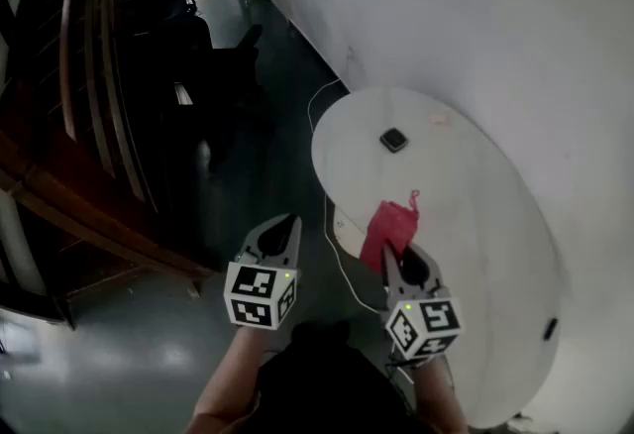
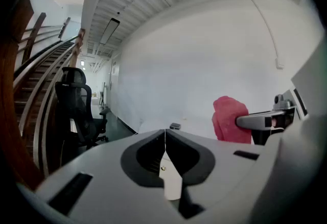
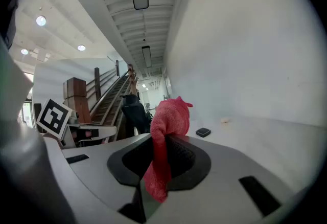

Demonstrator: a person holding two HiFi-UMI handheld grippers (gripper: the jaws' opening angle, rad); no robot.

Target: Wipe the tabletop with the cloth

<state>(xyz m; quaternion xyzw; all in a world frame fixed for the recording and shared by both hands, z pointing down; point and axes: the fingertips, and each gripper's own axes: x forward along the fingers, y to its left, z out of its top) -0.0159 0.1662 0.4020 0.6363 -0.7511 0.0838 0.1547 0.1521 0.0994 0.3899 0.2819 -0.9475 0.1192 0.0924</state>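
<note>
In the head view, my right hand-held gripper (image 1: pixel 389 250) holds the crumpled red terry cloth (image 1: pixel 390 224) over the round white surface (image 1: pixel 466 194). The left gripper view shows my left hand-held gripper (image 2: pixel 164 136) closed and empty. In the right gripper view the cloth is pinched, so grasping is done, and I judge the wiping remains.

The cloth (image 1: pixel 388 227) hangs over the table (image 1: pixel 475 184), a small device (image 1: pixel 393 140) beyond it.

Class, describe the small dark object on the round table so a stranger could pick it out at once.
Start at the round white table beside the white wall. Toward its far side, beyond the red cloth in the right gripper, lies a small black square object. Unlike the soft cloth, it is flat, dark and lies alone.
</note>
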